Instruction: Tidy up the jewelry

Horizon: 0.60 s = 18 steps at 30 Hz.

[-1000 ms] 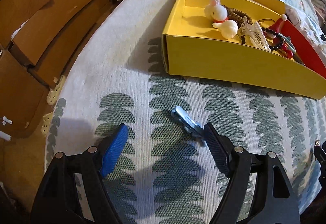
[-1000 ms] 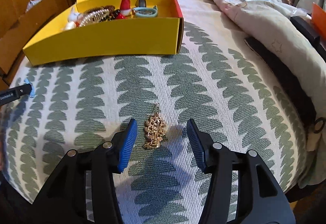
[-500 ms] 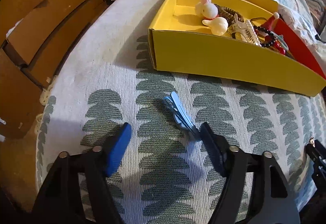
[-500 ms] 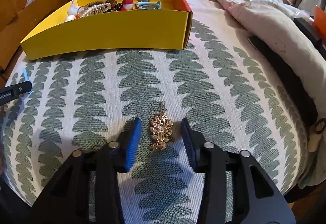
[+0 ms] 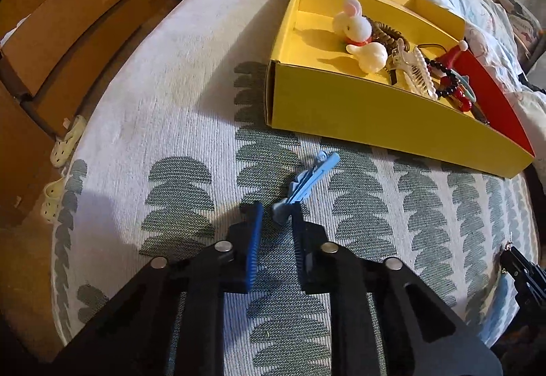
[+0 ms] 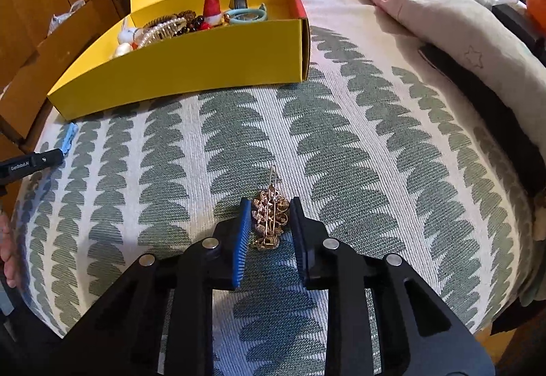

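Since a second ago both pairs of jaws have swung in from wide apart. The left gripper (image 5: 276, 215) is closing on the slim light-blue plastic hair clip (image 5: 305, 183), whose near end sits between the pads while its far end tips up off the cover; whether both pads press on it I cannot tell, since a sliver of gap shows on the left side. The right gripper (image 6: 269, 225) is closing on the gold filigree metal barrette (image 6: 269, 217), which lies between the pads with both touching its edges.

As for progress, the long yellow cardboard box (image 6: 191, 65) on the bed's green-leaf woven cover (image 6: 341, 143) already holds a white rabbit charm (image 5: 353, 22), a pearl comb clip (image 5: 421, 73), dark bead bracelets (image 5: 443, 82) and a teal ring (image 6: 247, 15). These two pieces look like the last ones out; both still rest on the cover, well apart, short of the box. Lifting and dropping them in remains.

The barrette is a lumpy cluster with a thin wire pin pointing away.
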{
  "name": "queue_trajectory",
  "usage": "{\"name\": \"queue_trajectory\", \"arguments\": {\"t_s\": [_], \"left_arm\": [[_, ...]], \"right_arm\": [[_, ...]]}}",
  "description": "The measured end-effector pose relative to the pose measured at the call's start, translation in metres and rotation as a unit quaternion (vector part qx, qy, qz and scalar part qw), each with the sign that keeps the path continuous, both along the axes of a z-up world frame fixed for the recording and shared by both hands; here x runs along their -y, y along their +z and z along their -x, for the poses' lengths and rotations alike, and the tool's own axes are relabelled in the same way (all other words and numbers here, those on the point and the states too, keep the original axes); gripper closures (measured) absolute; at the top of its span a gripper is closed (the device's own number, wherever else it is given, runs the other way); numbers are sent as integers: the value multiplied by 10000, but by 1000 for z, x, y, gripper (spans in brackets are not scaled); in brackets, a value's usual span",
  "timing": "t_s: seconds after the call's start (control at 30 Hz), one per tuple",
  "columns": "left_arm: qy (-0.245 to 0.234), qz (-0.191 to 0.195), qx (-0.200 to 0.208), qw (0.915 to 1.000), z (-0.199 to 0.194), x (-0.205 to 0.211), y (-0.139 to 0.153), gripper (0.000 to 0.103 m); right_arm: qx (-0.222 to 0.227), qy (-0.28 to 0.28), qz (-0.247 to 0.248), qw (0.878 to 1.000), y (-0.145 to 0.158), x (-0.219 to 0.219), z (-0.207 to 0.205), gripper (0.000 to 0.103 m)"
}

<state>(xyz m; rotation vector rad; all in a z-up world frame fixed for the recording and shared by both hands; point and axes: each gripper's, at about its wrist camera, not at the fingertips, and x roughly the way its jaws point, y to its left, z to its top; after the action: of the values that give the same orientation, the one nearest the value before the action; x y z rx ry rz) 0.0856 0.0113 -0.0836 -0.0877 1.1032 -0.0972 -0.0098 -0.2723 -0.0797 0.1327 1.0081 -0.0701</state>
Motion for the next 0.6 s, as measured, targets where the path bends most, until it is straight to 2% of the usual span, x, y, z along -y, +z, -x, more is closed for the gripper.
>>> {"name": "queue_trajectory", "arguments": {"t_s": [0.2, 0.6], "left_arm": [[-39, 187, 63, 9998, 0, -5, 7, 95], [-169, 567, 359, 9976, 8, -10, 34, 99]], "right_arm": [[182, -37, -141, 9997, 10, 5, 4, 79], [477, 7, -421, 9980, 26, 10, 9, 79]]}}
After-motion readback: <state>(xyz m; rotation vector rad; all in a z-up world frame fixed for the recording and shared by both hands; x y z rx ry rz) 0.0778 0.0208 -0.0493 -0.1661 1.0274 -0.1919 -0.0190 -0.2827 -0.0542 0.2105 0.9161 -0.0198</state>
